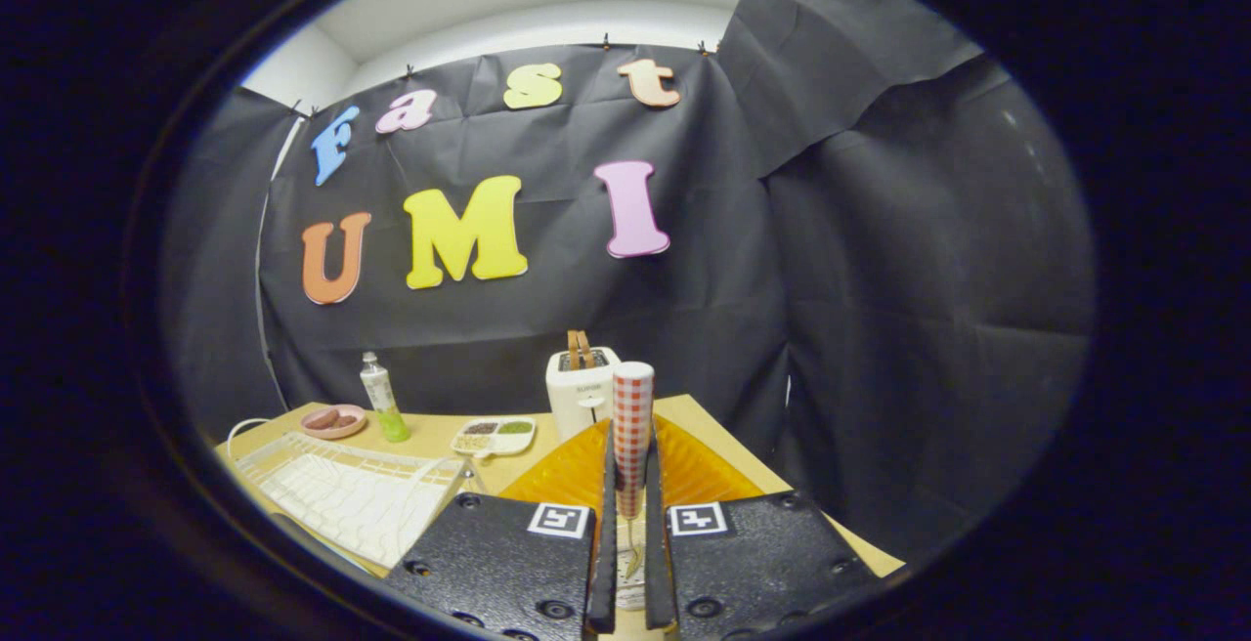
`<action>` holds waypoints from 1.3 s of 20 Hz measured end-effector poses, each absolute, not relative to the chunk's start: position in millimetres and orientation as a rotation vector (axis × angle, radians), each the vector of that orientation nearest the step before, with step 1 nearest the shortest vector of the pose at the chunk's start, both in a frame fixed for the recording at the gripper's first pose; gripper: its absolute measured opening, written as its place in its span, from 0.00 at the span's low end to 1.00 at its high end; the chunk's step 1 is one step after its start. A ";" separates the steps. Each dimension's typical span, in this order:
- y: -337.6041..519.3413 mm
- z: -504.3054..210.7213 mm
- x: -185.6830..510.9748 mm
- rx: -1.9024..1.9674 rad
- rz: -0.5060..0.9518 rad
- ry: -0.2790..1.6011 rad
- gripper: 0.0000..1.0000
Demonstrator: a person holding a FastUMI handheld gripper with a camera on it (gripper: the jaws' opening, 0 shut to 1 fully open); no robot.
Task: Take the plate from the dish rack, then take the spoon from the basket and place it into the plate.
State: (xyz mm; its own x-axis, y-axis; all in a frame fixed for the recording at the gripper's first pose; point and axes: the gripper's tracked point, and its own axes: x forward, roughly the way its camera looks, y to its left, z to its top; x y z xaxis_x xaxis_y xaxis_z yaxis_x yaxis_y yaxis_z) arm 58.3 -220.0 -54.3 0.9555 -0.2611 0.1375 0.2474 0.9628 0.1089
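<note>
Gripping the spoon (632,426) by its red-checked handle between nearly closed fingers, the gripper (631,548) hung above the orange plate (567,473) (beside the white dish rack (347,490)), where a slow, level descent before release looked wisest.

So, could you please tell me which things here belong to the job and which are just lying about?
Job: spoon with checked handle, clamped in the gripper; orange plate beyond the fingers; white dish rack.
Lying about: toaster, bottle, pink dish, divided snack tray.
</note>
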 end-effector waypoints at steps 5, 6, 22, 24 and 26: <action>-182.4 -24.8 22.3 0.012 -0.272 -0.190 0.17; -170.8 -22.8 14.3 0.000 -0.269 -0.192 0.17; 62.8 -151.7 -46.2 -0.021 -0.059 -0.055 0.17; 86.3 -164.3 -41.4 -0.006 -0.027 -0.041 0.18; 99.0 -172.8 -37.1 -0.031 -0.031 -0.042 0.18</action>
State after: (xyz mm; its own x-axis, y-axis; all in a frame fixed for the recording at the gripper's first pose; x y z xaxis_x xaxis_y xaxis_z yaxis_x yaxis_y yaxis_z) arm -37.1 99.0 -172.8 0.9987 -0.0300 0.0423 0.0313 0.9990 -0.0306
